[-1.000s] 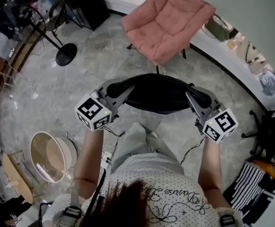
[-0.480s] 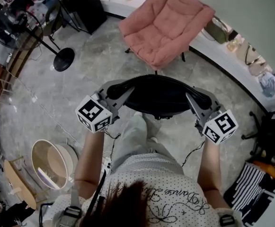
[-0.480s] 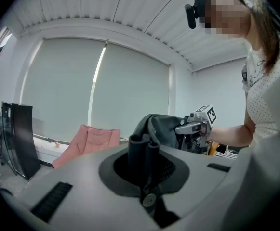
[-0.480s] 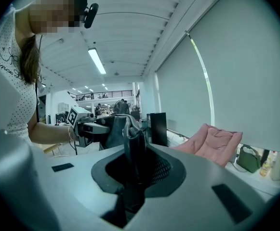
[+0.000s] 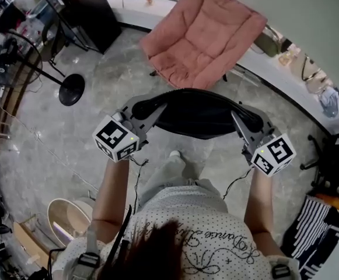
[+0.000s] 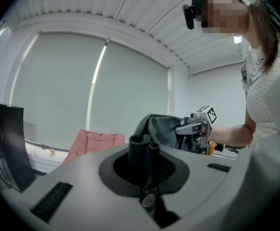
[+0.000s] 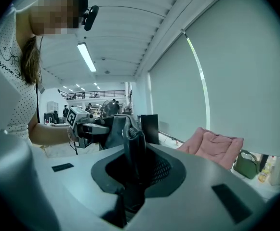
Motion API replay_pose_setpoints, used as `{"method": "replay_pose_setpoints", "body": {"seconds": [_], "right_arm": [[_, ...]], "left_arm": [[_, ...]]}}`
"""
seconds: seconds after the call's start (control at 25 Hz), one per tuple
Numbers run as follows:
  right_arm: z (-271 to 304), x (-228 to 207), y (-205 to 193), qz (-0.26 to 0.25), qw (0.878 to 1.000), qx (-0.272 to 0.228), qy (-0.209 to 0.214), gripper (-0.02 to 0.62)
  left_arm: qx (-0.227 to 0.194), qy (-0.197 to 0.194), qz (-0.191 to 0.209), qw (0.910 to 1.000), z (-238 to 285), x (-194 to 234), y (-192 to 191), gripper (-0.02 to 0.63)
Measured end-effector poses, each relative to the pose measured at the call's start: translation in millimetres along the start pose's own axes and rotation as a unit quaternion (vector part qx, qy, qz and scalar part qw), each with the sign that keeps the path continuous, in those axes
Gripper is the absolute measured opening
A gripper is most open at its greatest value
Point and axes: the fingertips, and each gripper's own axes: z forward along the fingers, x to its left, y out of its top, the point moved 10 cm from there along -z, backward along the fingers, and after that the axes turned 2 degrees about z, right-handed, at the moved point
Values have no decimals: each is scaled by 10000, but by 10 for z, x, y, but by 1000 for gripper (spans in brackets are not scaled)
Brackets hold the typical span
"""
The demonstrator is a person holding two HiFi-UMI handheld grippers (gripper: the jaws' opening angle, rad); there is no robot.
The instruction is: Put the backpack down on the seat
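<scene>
Marble floor point(image 5: 70, 139), backpack point(image 5: 195, 115) hanging between left tongs point(image 6: 143, 146) and right tongs point(image 7: 132, 138), both pinching it

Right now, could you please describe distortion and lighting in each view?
Head view: evenly lit, sharp, bowed edges. Left gripper view: fisheye, black corners, backpack dark against pale blinds. Right gripper view: same fisheye; ceiling light overexposed.

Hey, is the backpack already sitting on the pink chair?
No, the backpack is held up between the left gripper and right gripper over the floor, short of the pink chair.
</scene>
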Motion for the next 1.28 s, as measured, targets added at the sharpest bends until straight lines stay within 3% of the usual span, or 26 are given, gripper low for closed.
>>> {"method": "replay_pose_setpoints", "body": {"seconds": [0.36, 0.72, 1.28], "right_arm": [[645, -142, 170, 189, 9997, -94, -91, 57], [1167, -393, 229, 366, 9991, 21, 192, 57], [1946, -1607, 527, 182, 9979, -55, 626, 57]], "left_arm": [[7, 10, 208, 9998, 33, 743, 89, 20], [53, 341, 138, 9993, 60, 1181, 37, 21], [62, 828, 83, 9965, 862, 2024, 197, 21]]}}
